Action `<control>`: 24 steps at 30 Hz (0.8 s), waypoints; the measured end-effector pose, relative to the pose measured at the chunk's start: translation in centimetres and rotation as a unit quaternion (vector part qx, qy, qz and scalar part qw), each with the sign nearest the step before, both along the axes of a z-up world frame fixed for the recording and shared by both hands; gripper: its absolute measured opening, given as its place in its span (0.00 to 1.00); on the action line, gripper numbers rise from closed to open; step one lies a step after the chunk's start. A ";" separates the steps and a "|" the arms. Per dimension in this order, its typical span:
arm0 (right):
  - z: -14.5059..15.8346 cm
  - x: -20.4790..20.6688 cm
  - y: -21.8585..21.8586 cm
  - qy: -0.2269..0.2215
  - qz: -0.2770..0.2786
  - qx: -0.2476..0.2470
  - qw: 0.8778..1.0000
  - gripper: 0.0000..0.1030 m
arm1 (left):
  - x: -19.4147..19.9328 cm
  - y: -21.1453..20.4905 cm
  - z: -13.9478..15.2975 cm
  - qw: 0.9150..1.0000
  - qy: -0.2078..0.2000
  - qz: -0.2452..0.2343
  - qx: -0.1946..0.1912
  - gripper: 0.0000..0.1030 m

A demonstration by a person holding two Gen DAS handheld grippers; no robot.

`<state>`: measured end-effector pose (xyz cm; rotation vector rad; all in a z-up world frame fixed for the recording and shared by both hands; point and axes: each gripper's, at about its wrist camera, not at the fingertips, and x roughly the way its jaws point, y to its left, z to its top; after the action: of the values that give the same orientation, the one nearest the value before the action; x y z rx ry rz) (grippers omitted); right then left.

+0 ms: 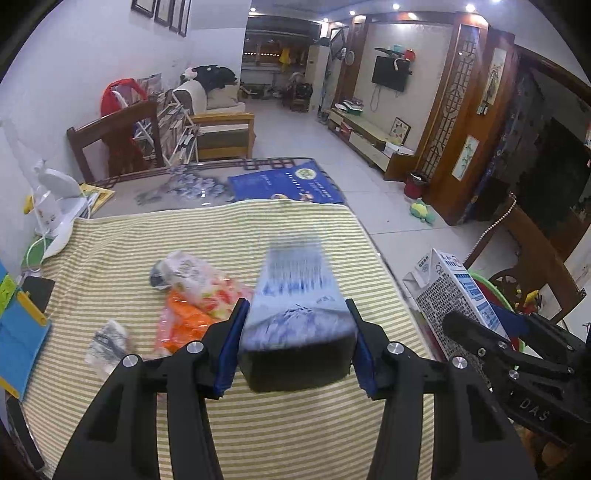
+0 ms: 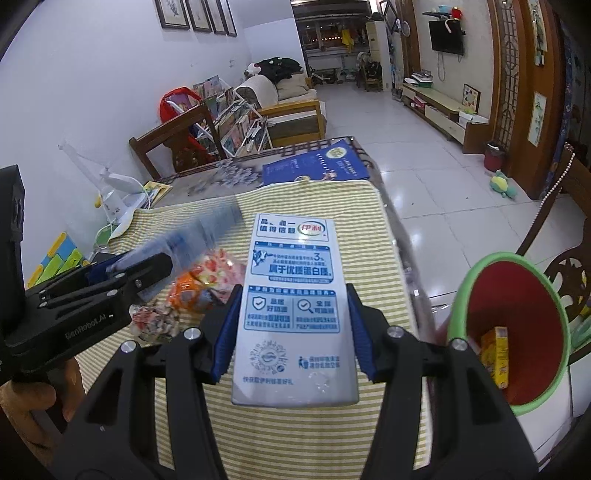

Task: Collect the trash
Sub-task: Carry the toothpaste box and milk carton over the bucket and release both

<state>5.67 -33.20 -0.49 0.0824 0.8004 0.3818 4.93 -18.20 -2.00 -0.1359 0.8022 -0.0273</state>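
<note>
The left gripper [image 1: 297, 334] has its jaws squeezed on a blurry blue box [image 1: 295, 295], lifted above the striped table [image 1: 258, 424]. The right gripper [image 2: 293, 328] pinches a white milk carton [image 2: 293, 295] near the red bin [image 2: 517, 332]. Candy wrappers [image 1: 192, 295] lie on the table.

White tiled floor [image 1: 373, 177], wooden sofa [image 1: 221, 129], wall-mounted TV [image 1: 390, 74], ceiling spotlights lit.

Ceiling spotlights [image 1: 396, 6] glare; fisheye edges bend dark, one held carton [image 1: 295, 295] motion-blurred.
</note>
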 end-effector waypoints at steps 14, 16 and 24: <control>-0.4 0.8 -7.2 0.000 -0.009 0.014 1.000 0.50 | 0.4 -7.5 0.4 1.000 0.000 -0.008 0.007 0.46; -0.6 0.9 -8.2 0.002 -0.014 0.016 1.000 0.50 | 0.7 -8.4 0.5 1.000 0.001 -0.013 0.008 0.46; -1.1 1.2 -12.1 0.007 -0.042 0.022 0.999 0.50 | 1.8 -12.5 0.5 0.999 0.003 -0.046 0.010 0.46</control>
<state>6.86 -45.25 -1.61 0.1596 0.7996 0.3190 6.68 -30.75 -1.49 -0.0803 0.8135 -0.1048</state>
